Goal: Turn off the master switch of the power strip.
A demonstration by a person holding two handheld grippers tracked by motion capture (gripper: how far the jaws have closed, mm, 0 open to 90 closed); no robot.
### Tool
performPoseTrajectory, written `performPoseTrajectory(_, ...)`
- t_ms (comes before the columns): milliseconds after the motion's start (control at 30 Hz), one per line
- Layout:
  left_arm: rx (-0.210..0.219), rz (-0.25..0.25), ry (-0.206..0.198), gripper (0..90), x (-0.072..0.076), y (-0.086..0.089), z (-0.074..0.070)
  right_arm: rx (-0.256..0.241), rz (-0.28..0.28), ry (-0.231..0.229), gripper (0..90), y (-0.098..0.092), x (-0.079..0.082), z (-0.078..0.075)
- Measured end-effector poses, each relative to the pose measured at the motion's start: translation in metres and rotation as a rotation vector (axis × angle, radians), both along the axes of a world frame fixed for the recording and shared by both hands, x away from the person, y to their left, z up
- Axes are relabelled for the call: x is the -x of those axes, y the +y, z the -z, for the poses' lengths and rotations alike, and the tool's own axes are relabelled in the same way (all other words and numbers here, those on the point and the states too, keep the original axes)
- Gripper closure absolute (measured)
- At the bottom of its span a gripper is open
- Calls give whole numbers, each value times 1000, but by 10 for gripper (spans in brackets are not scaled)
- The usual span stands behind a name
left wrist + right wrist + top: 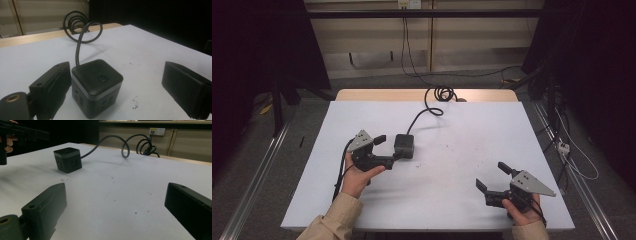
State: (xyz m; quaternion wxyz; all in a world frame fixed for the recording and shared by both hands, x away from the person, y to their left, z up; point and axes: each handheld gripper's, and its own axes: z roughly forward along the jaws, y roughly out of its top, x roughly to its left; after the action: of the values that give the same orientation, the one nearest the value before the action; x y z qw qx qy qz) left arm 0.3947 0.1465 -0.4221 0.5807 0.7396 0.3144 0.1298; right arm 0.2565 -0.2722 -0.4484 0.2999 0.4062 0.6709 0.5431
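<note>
A black power cube (404,146) sits on the white table (462,130), left of the middle. Its cord (424,111) runs back to a coil (441,93) at the far edge. The left gripper (388,149) is open around the cube, one jaw just beside its side, the other well clear. The right gripper (493,176) is open over bare table, well apart from the cube. Small dark specks mark the table between them. No writing is readable on the cube.

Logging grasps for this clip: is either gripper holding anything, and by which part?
Nothing is held. The left gripper stands open around the power cube, one of its fingers close beside it; the right gripper is open over bare table.
</note>
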Motion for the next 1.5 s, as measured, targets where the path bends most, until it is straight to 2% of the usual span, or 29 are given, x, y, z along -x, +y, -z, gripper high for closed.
performPoseTrajectory(700,-4,-5,-5,118,-7,-4,-2,0,-1,0,37,0,0,0)
performPoseTrajectory(1500,2,-8,14,131,-17,-11,-2,-1,-3,-1,37,0,0,0)
